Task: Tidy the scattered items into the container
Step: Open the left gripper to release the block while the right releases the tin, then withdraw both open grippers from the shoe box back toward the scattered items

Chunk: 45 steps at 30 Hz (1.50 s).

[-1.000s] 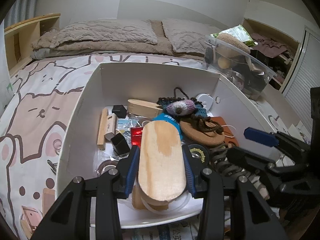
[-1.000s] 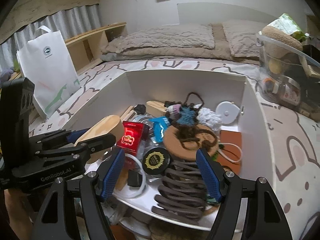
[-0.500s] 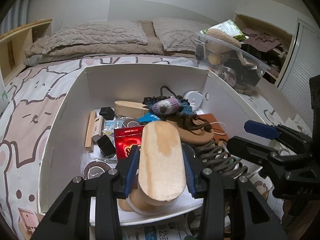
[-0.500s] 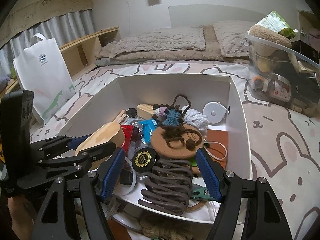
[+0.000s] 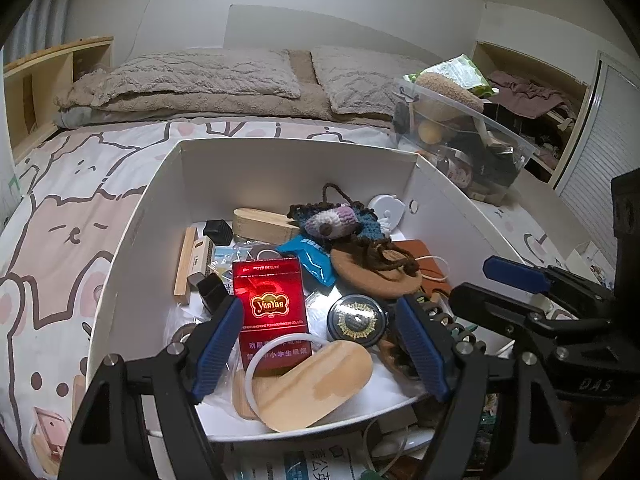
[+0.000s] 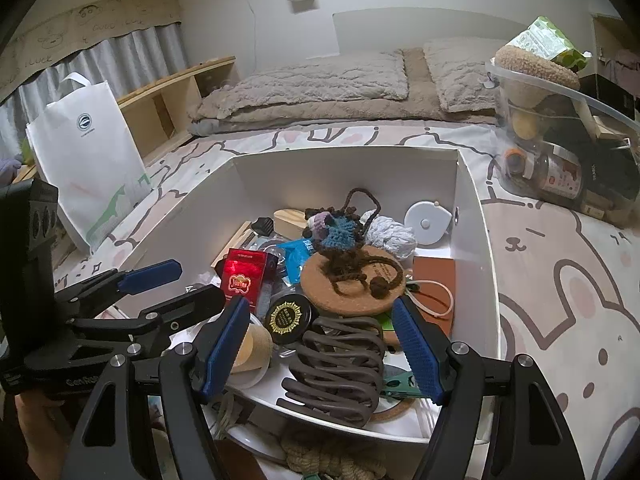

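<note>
White box (image 5: 132, 248), open at the top, sits on a bed (image 5: 60, 208) with a cartoon-print cover and is crowded with small items. Left tool (image 5: 320, 344) hovers over the box's near edge; its jaws have just been opening and now stand apart with nothing pressed between them. Below them an oval wooden piece (image 5: 316, 388) lies flat on the box floor, partly under a white ring (image 5: 256, 364). A red packet (image 5: 272, 312) stands just behind it, beside a round black tin (image 5: 356, 320). Farther back lie a cork disc (image 5: 372, 276) under a tangle of brown yarn, and a crocheted toy (image 5: 332, 220). Right tool (image 6: 320, 348) is also open, its blue pads on either side of a dark coiled hair clip (image 6: 340, 368) without touching it. A clear tub (image 6: 560, 152) of odds and ends stands on the bed to the right of the box.
</note>
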### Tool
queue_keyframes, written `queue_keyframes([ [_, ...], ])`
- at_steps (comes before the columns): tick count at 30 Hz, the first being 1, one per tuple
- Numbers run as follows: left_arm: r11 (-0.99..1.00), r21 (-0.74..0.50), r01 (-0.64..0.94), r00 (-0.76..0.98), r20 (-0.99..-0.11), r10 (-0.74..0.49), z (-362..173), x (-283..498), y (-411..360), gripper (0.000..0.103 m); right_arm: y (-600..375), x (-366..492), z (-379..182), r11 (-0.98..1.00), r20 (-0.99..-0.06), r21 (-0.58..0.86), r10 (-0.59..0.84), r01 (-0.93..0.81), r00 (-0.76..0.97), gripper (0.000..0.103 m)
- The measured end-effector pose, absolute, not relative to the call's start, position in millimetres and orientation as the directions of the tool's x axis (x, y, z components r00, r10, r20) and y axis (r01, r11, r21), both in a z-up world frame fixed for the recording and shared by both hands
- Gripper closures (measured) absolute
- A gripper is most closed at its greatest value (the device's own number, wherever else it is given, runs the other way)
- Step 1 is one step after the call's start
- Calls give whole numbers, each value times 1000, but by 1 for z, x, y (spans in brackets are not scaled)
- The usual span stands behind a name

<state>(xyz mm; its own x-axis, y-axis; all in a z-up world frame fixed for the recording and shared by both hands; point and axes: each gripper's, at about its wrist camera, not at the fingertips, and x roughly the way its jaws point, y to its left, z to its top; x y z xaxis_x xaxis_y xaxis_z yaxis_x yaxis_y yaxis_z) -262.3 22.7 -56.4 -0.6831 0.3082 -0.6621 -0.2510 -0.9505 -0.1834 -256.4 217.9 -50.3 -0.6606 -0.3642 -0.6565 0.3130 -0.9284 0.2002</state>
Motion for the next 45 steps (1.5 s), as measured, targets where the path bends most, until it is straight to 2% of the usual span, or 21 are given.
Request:
queue_keyframes([
  [3, -952, -178, -247, -684, -665, 302, -57, -262, 23, 25, 218, -256, -50, -932, -655, 191, -356, 309, -667, 29],
  [6, -957, -171, -236, -688, -666, 288, -56, -261, 22, 25, 220, -255, -49, -938, -646, 177, -340, 299, -683, 6],
  [8, -958, -171, -229, -690, -665, 284, -56, -261, 21, 21, 221, -253, -47, -941, -637, 169, -331, 293, -696, 6],
  [10, -961, -171, -218, -700, -659, 276, -55, -260, 18, 7, 223, -253, -44, -943, -632, 166, -326, 288, -703, 6],
  [13, -963, -170, -208, -714, -646, 268, -51, -258, 15, 2, 225, -251, -41, -951, -619, 148, -304, 273, -724, 5],
  [26, -975, -121, -186, -779, -586, 221, -22, -237, 6, 0, 235, -237, -26, -965, -560, 97, -254, 243, -788, 5],
  [28, -974, -125, -190, -786, -575, 227, -16, -233, 5, 0, 236, -232, -21, -967, -548, 88, -249, 240, -799, 0],
  [45, -980, -67, -190, -852, -484, 198, 19, -194, 1, 0, 248, -192, 16, -977, -437, 39, -203, 208, -876, 0],
])
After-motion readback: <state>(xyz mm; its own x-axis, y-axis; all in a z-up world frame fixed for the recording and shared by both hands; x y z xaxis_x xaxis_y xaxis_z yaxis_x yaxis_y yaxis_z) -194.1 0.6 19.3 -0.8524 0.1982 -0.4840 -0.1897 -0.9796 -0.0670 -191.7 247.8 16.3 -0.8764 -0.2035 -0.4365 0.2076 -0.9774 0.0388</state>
